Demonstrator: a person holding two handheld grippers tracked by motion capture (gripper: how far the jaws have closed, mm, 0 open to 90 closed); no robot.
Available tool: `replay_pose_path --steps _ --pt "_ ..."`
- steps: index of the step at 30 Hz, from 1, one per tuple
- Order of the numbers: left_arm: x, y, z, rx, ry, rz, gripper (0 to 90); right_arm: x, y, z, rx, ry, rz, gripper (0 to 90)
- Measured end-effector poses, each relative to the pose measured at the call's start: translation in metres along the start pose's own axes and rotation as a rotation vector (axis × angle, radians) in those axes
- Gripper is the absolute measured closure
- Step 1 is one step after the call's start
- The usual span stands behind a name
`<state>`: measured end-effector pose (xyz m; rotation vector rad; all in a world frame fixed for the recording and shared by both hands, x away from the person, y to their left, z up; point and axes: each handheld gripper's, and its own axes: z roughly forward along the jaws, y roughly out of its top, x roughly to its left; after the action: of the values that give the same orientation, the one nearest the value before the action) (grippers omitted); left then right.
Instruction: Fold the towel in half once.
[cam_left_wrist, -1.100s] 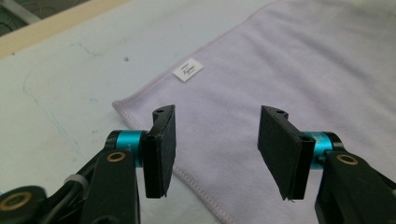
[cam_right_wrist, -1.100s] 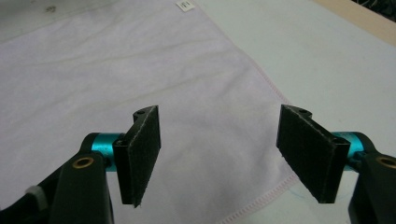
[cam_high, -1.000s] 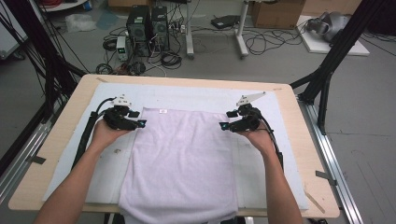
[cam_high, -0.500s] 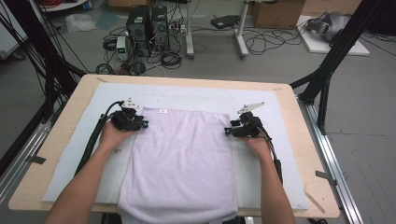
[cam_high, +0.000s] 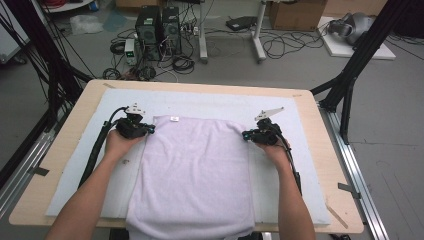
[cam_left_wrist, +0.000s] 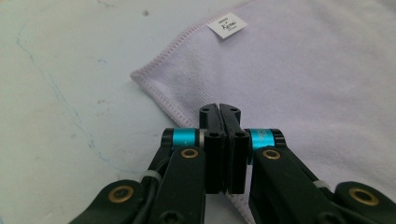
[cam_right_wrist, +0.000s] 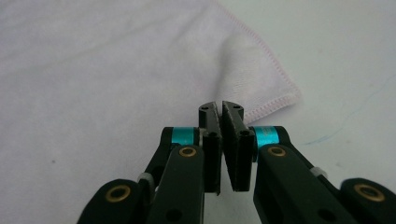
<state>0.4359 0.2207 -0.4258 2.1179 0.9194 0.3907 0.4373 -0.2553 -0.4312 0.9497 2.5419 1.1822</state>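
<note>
A lilac towel (cam_high: 195, 170) lies flat on the white mat (cam_high: 210, 102), its near end hanging over the table's front edge. A small white label (cam_high: 174, 118) sits at its far hem. My left gripper (cam_high: 148, 129) is at the towel's far left edge. In the left gripper view the towel (cam_left_wrist: 303, 84) has its hem running under the gripper (cam_left_wrist: 219, 109), whose jaws have just been closing and now meet. My right gripper (cam_high: 245, 135) is at the far right edge. The right gripper view has that gripper (cam_right_wrist: 220, 108), also just closing, pinching up a ridge of towel (cam_right_wrist: 93, 70).
The mat covers most of the wooden table (cam_high: 327, 150). Metal rails (cam_high: 357, 165) run along both table sides, with black frame legs (cam_high: 350, 75) behind. Computer towers (cam_high: 160, 25) and cables lie on the floor beyond the far edge.
Both grippers' jaws have closed onto the towel's far side edges. The right hand has sunk a little toward the mat. The towel lies as before.
</note>
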Motion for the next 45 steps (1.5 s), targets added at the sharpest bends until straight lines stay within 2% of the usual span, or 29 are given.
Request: replay_pose_path --steps 4,5,7,9,12,13,14,15,17,19,20,21,22,24,27,29,30,32,33,36,38,39,40,42,43,44,45 --pt "-0.007 0.004 -0.016 -0.038 -0.004 0.046 88.2 0.006 0.009 -0.022 -0.068 0.009 -0.001 86.4" --pt "-0.010 0.005 -0.021 -0.046 -0.007 0.049 88.2 0.007 0.010 -0.026 -0.077 0.014 -0.004 86.4" --pt "-0.016 0.005 -0.032 -0.070 -0.008 0.083 88.2 0.013 0.011 -0.035 -0.081 0.020 -0.011 86.3" --pt "-0.022 0.001 -0.044 -0.095 -0.016 0.090 88.2 0.022 0.011 -0.046 -0.100 0.011 -0.029 86.3" --pt "-0.034 -0.012 -0.059 -0.131 -0.030 0.093 88.2 0.035 0.004 -0.062 -0.130 0.026 -0.050 86.4" --pt "-0.039 -0.018 -0.063 -0.123 -0.034 0.110 88.2 0.040 0.000 -0.066 -0.143 0.042 -0.051 86.4" --pt "-0.039 -0.018 -0.063 -0.123 -0.034 0.110 88.2 0.040 0.000 -0.066 -0.143 0.042 -0.051 86.4" --pt "-0.051 -0.037 -0.073 -0.122 -0.055 0.129 88.2 0.057 -0.014 -0.070 -0.121 0.085 -0.063 86.3" --pt "-0.059 -0.052 -0.078 -0.108 -0.078 0.127 88.0 0.068 -0.026 -0.070 -0.094 0.109 -0.069 86.2" --pt "-0.065 -0.067 -0.080 -0.066 -0.116 0.125 86.8 0.078 -0.037 -0.069 -0.060 0.139 -0.071 85.5" --pt "-0.067 -0.073 -0.082 -0.060 -0.120 0.117 83.8 0.082 -0.042 -0.069 -0.042 0.149 -0.074 84.2" --pt "-0.066 -0.077 -0.084 -0.051 -0.125 0.113 77.0 0.085 -0.047 -0.070 -0.032 0.147 -0.083 81.3" --pt "-0.065 -0.078 -0.087 -0.045 -0.120 0.113 72.0 0.087 -0.050 -0.072 -0.031 0.140 -0.091 77.2" --pt "-0.060 -0.076 -0.092 -0.052 -0.102 0.104 66.7 0.085 -0.052 -0.077 -0.053 0.143 -0.074 70.7" --pt "-0.053 -0.065 -0.090 -0.071 -0.098 0.071 57.7 0.080 -0.046 -0.078 -0.070 0.114 -0.061 60.4" --pt "-0.052 -0.060 -0.086 -0.070 -0.095 0.066 53.2 0.077 -0.039 -0.073 -0.073 0.105 -0.064 57.8" --pt "-0.048 -0.051 -0.077 -0.068 -0.095 0.045 51.6 0.075 -0.036 -0.070 -0.068 0.094 -0.073 55.9" --pt "-0.043 -0.045 -0.065 -0.043 -0.099 0.024 51.1 0.069 -0.032 -0.059 -0.054 0.083 -0.061 54.6" --pt "-0.043 -0.045 -0.065 -0.043 -0.099 0.024 50.4 0.069 -0.032 -0.059 -0.054 0.083 -0.061 54.6" --pt "-0.037 -0.047 -0.045 -0.007 -0.081 -0.017 49.2 0.059 -0.032 -0.038 -0.024 0.093 -0.017 50.1" --pt "-0.035 -0.050 -0.037 0.027 -0.093 -0.031 49.3 0.054 -0.034 -0.030 0.001 0.092 0.005 49.4" --pt "-0.034 -0.051 -0.034 0.030 -0.109 -0.039 52.6 0.052 -0.035 -0.027 0.009 0.099 0.016 49.7" --pt "-0.033 -0.052 -0.033 0.020 -0.125 -0.042 59.0 0.051 -0.036 -0.025 0.013 0.111 0.029 52.3" --pt "-0.035 -0.050 -0.035 -0.004 -0.127 -0.027 70.8 0.050 -0.036 -0.023 0.012 0.156 0.039 66.1" --pt "-0.035 -0.050 -0.035 -0.004 -0.127 -0.027 75.4 0.051 -0.036 -0.022 0.009 0.161 0.027 74.1" --pt "-0.038 -0.049 -0.036 -0.002 -0.131 -0.005 78.3 0.053 -0.034 -0.024 0.008 0.167 0.009 79.6" --pt "-0.039 -0.048 -0.038 0.000 -0.127 0.006 79.7 0.055 -0.033 -0.025 -0.004 0.170 -0.007 81.4"
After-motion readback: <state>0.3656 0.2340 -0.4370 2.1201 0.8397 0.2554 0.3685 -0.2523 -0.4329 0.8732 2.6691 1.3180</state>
